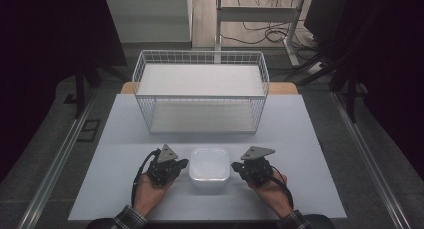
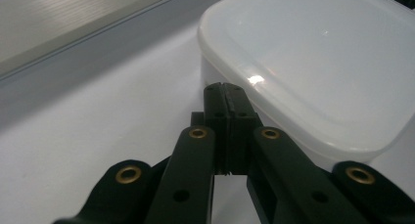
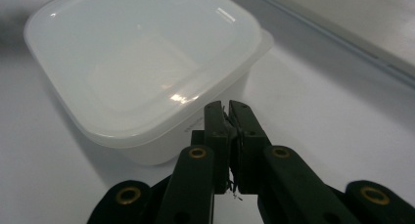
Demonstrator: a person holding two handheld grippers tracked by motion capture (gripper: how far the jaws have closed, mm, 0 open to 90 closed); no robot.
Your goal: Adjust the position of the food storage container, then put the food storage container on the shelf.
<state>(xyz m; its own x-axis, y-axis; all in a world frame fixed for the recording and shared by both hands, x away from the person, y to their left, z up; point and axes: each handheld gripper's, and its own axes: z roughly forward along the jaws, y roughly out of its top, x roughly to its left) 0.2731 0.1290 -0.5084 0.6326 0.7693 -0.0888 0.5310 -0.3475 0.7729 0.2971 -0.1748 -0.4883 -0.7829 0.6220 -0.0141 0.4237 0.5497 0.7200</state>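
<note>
My left tongs and right tongs, both with jaws together and gripping nothing, flank the white, square, lidded translucent plastic container, which sits between them on the pale worktop. Beyond the tips stands the white wire basket. The container is not yet lifted; I judge the handling barely begun.
</note>
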